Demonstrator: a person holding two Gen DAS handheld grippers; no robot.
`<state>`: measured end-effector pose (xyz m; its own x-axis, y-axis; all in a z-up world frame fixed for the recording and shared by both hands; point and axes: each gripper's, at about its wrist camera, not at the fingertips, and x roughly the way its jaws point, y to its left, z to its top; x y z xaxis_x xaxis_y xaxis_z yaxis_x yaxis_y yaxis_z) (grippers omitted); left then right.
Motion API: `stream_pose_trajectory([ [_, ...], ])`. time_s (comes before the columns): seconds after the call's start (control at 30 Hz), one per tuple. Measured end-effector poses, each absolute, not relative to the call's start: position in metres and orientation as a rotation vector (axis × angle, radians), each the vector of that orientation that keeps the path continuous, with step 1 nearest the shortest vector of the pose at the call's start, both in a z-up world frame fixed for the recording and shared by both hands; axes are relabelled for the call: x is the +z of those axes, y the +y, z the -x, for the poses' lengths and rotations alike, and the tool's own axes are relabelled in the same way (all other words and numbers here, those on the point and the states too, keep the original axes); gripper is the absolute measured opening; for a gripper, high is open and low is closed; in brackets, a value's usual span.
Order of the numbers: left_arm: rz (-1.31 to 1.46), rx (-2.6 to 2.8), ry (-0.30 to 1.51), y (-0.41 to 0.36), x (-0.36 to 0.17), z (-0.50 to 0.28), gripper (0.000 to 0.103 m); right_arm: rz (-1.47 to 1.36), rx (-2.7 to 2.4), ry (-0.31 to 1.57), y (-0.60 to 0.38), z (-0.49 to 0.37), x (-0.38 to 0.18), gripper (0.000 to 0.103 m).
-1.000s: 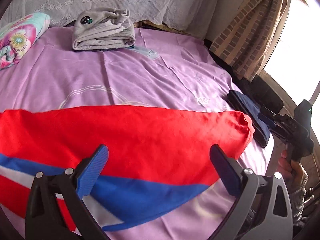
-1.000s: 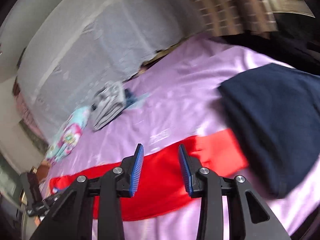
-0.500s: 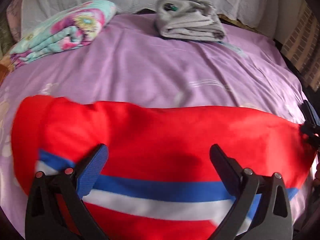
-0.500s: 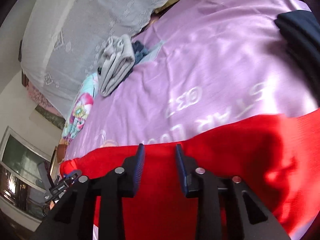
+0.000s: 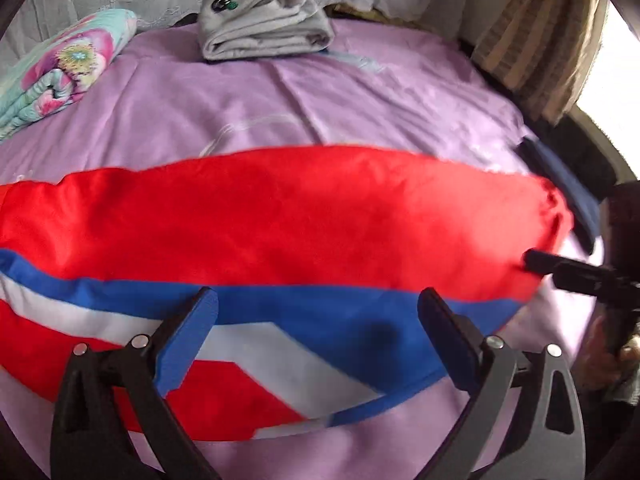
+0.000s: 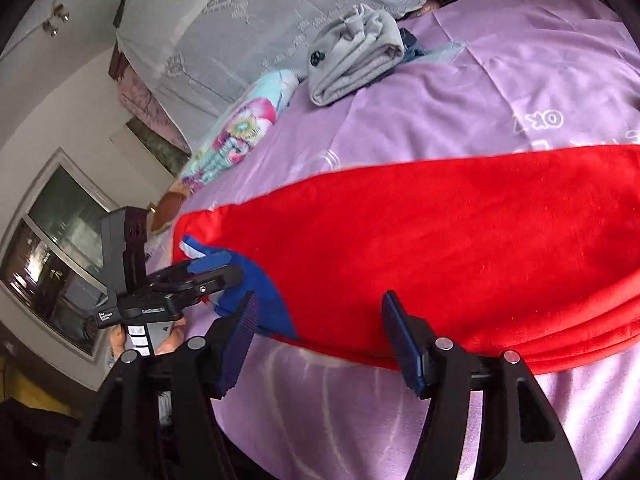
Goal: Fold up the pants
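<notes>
Red pants [image 5: 280, 220] with blue and white stripes lie stretched left to right across the purple bed sheet [image 5: 280, 100]. My left gripper [image 5: 320, 336] is open above the striped near side, with nothing between its fingers. The right gripper [image 5: 560, 268] shows at the far right, against the pants' right end, with a hand behind it. In the right wrist view the red pants [image 6: 440, 248] fill the middle. My right gripper [image 6: 322, 340] is open at their near edge and holds nothing. The left gripper [image 6: 208, 268] hovers over the blue striped end.
A folded grey garment [image 5: 264, 28] and a rolled floral quilt [image 5: 68, 64] lie at the bed's far side. A dark navy folded garment [image 5: 560, 184] sits at the right edge. A striped curtain [image 5: 532, 40] hangs at the right, and a window [image 6: 60, 248] is at the left.
My right gripper's fingers have spread from narrow to wide, and it has dropped to the pants' near edge. The left view swung left, then back right; its gripper stayed open.
</notes>
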<state>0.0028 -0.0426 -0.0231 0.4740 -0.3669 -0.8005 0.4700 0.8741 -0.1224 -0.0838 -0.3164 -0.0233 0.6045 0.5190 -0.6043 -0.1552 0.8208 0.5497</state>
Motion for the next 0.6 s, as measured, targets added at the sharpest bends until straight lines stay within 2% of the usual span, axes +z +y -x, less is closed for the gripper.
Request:
stream_pose_trajectory([
  [0.03, -0.140, -0.496, 0.930, -0.034, -0.027, 0.000, 0.098, -0.480, 0.353, 0.856, -0.327, 0.085, -0.031, 0.064],
  [0.1, -0.133, -0.479, 0.905, -0.009, -0.024, 0.007, 0.099, -0.568, 0.313, 0.855, -0.366, 0.099, -0.042, 0.039],
  [0.13, -0.125, -0.463, 0.897, 0.004, -0.021, 0.010, 0.099, -0.600, 0.272, 0.852, -0.384, 0.108, -0.041, 0.038],
  [0.17, -0.108, -0.456, 0.886, 0.018, -0.016, 0.012, 0.099, -0.604, 0.208, 0.834, -0.401, 0.117, -0.035, 0.040],
  [0.2, -0.083, -0.448, 0.874, 0.029, -0.009, 0.014, 0.099, -0.589, 0.163, 0.814, -0.412, 0.124, -0.028, 0.050],
  [0.27, -0.021, -0.461, 0.834, 0.044, 0.009, 0.012, 0.099, -0.534, 0.161, 0.774, -0.416, 0.121, -0.008, 0.063],
  [0.37, 0.016, -0.466, 0.770, 0.038, 0.030, 0.001, 0.099, -0.420, 0.250, 0.716, -0.389, 0.088, 0.025, 0.062],
  [0.43, 0.028, -0.467, 0.777, 0.024, 0.027, -0.013, 0.099, -0.360, 0.290, 0.700, -0.364, 0.053, 0.039, 0.054],
  [0.5, 0.017, -0.446, 0.840, 0.010, 0.008, -0.029, 0.099, -0.317, 0.307, 0.725, -0.339, 0.011, 0.041, 0.024],
  [0.6, -0.016, -0.380, 0.933, 0.004, -0.032, -0.043, 0.099, -0.299, 0.345, 0.807, -0.303, -0.050, 0.030, 0.014],
])
